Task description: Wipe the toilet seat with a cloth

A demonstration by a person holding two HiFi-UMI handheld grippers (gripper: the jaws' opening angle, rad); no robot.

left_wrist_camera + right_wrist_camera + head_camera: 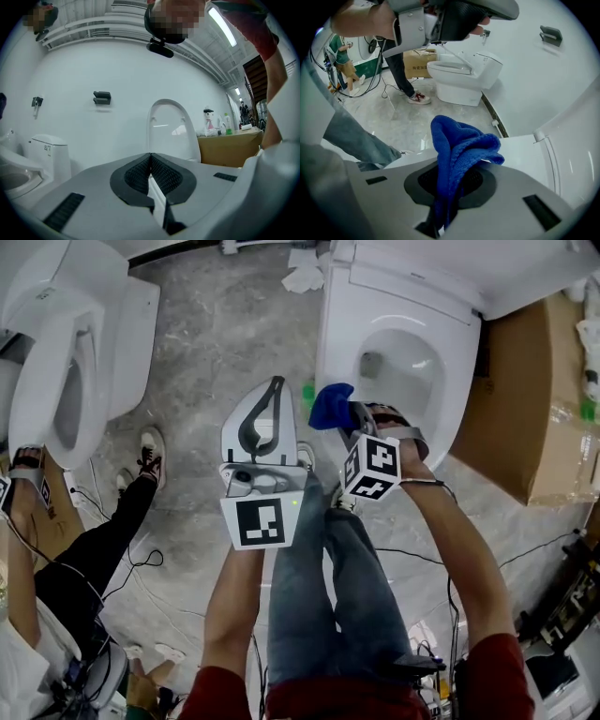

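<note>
Right gripper (354, 418) jaws pinching the blue cloth (330, 405) at the toilet seat (457, 381).
In the head view the cloth bunch sits at the seat's 8 o'clock edge, probably touching the rim, but the angle is poor. Left gripper (274, 386) jaws are pressed together and empty, over the floor (216, 324), near the cloth's 9 o'clock.

Readable text: none could be made out anywhere.
Tank sticker (47, 148): print was too small to read.
Left cube (260, 521): bore a black square marker pattern, no letters.
Right cube (375, 468): bore black square marker patterns, no digits.
</note>
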